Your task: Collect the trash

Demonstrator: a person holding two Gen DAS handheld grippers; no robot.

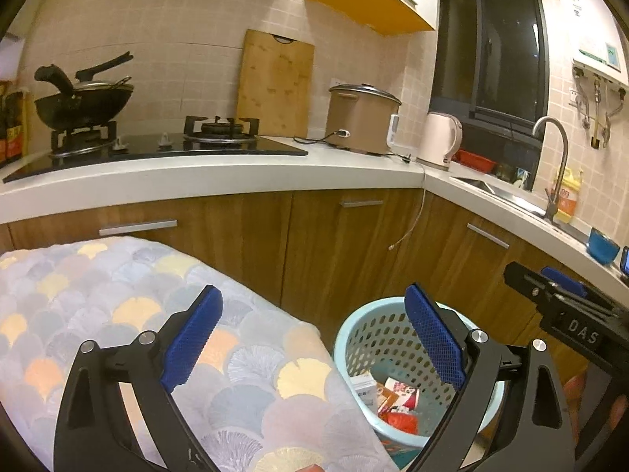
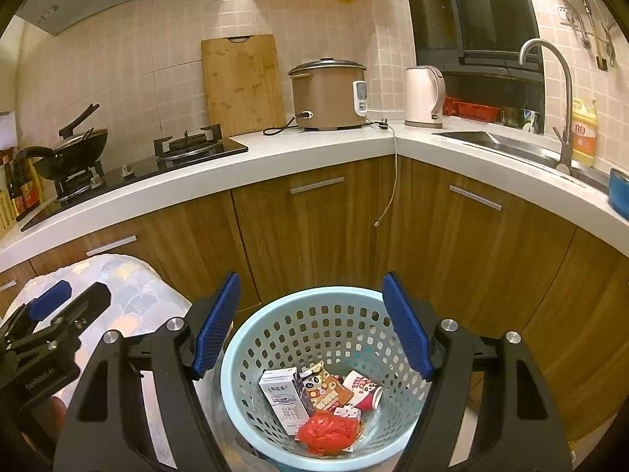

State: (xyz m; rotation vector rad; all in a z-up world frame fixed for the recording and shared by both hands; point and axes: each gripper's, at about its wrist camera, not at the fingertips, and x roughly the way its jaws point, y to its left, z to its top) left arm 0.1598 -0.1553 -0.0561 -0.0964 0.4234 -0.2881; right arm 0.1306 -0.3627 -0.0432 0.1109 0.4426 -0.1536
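Observation:
A light blue perforated basket (image 2: 251, 338) stands on the floor by the cabinets; it also shows in the left wrist view (image 1: 354, 338). Inside lie a white carton (image 2: 283, 397), a snack wrapper (image 2: 330, 391), a red paper cup (image 2: 363, 391) and a crumpled red bag (image 2: 328, 430). My right gripper (image 2: 314, 326) is open and empty, held above the basket. My left gripper (image 1: 314, 338) is open and empty, above the edge of a scale-patterned cloth surface (image 1: 98, 295), left of the basket. The right gripper's body (image 1: 566, 306) shows at the right of the left wrist view.
Wooden cabinets (image 2: 314, 228) under a white counter (image 2: 275, 165) wrap round the corner. On it are a gas hob with a wok (image 2: 74, 149), a cutting board (image 2: 241, 82), a rice cooker (image 2: 328, 94), a kettle (image 2: 422, 96) and a sink with tap (image 2: 550, 90).

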